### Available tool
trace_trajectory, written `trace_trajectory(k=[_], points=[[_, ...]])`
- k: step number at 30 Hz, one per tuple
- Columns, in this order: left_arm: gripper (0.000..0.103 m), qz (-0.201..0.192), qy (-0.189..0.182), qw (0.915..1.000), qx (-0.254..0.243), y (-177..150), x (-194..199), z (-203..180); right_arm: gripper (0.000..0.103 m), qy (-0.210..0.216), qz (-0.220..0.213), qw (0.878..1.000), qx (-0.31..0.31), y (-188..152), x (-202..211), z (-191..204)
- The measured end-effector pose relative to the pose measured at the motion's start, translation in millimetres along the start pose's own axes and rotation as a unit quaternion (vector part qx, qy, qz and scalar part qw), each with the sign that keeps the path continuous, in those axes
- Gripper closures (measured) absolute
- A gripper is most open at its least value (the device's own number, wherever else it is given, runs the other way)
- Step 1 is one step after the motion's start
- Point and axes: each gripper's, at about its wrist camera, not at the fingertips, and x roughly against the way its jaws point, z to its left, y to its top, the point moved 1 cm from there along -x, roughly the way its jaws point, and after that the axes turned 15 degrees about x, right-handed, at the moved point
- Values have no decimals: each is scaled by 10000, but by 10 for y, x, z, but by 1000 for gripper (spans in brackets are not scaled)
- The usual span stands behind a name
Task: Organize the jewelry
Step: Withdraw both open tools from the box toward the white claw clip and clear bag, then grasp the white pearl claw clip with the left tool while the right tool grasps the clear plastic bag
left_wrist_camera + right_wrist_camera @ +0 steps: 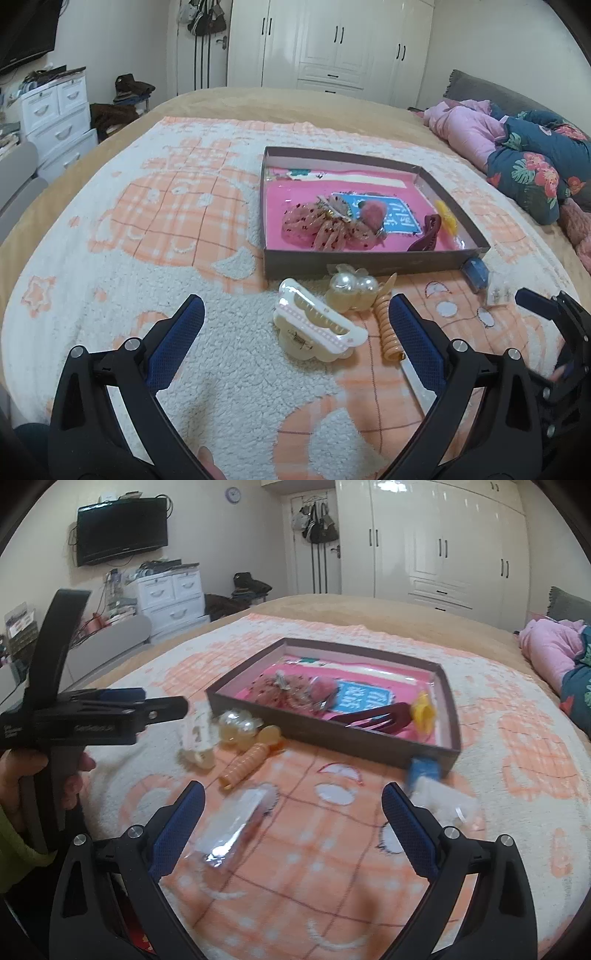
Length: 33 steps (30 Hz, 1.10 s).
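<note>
Both tongs gape wide, empty: left gripper [295, 325], right gripper [291, 808]. White clip [317, 325] lies frame centre between left fingers, long axis slanting upper-left to lower-right, short of box [369, 264]. Left is nearer; likely first pick.

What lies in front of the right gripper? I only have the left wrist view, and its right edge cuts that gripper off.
Observer: The right gripper is open, with a clear plastic packet on the blanket between its fingers.
Operator: Is the left gripper gripping anything?
Observer: No. From the side, the left gripper holds nothing, hovering near the white hair clip.
Operator: Anything beyond the box's right corner?
Observer: A blue item leans against the box, with a small clear bag beside it.
</note>
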Motion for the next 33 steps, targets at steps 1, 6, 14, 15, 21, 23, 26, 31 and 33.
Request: trace_trajectory(k=[1,6,14,15,21,23,26,31,33], points=[[12,23,13,10000,9,-5,-17,10,9,28,13,10000,21,0,-9,22],[12,159,67,9998,66,-33,-117,72,9,157,98,9997,158,-6,-71,176],[12,435,140,9988,156,-55,-327,176,9,329,312,9985,292,-66,-221,357],[12,467,126,9987,189,-56,-349,190,9,325,338,9984,315,-70,-242,376],[12,649,-122,9970,411,-50,-459,212,14,412,493,9976,274,-107,-378,423],[12,683,-183,9966,416,-57,-483,186,20,445,544,9972,259,-124,-417,424],[18,762,-274,9960,372,-76,-522,132,31,484,619,9966,262,-163,-468,429],[44,841,-436,9953,198,-122,-542,10,51,427,646,9965,324,-198,-497,422],[49,829,-412,9957,84,-140,-534,-35,58,410,630,9967,321,-206,-490,413]])
